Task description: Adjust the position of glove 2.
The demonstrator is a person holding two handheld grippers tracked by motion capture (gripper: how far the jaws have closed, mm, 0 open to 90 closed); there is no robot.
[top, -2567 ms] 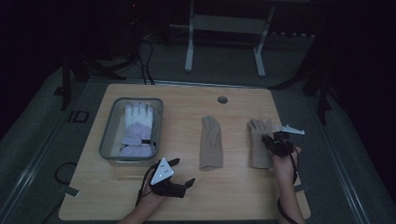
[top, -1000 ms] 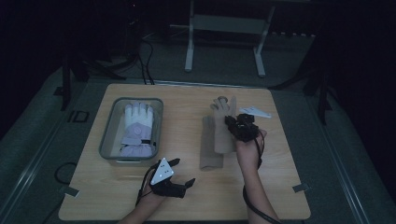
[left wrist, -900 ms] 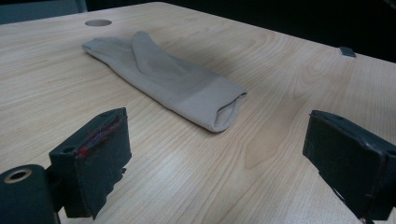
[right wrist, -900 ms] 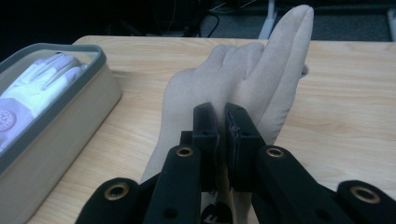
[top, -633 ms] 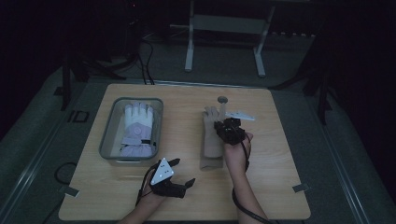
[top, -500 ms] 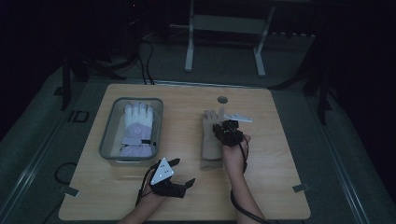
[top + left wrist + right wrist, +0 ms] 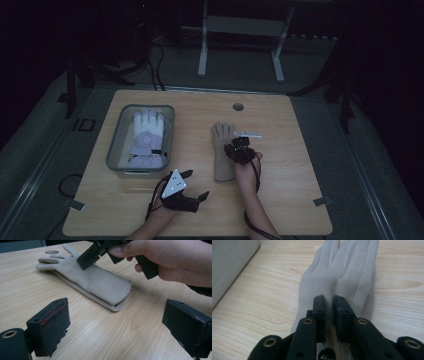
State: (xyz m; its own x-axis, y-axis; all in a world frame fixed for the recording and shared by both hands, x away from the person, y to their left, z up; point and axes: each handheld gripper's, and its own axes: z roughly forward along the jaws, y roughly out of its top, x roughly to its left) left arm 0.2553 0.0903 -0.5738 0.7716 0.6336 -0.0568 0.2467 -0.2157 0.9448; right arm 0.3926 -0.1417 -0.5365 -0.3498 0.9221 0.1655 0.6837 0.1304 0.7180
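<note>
Two grippers work at a wooden table (image 7: 295, 165), and every place below is told from the beige glove (image 7: 223, 150) lying flat near the table's middle. Nearest the person, the left gripper (image 7: 192, 192) rests on the tabletop, on the near left of the glove and apart from it; its jaws stand wide apart with nothing between them, and in the left gripper view the glove's cuff (image 7: 120, 296) lies beyond them. Next, the right gripper (image 7: 239, 150) sits over the glove's right edge; in the right gripper view its jaws are drawn nearly together, pinching a fold of the beige fabric (image 7: 329, 290). Farther left of the glove, well apart, a clear bin (image 7: 116, 150) holds a white and lilac glove (image 7: 146, 137). Beyond the glove's fingertips, a round hole (image 7: 238, 106) pierces the table.
</note>
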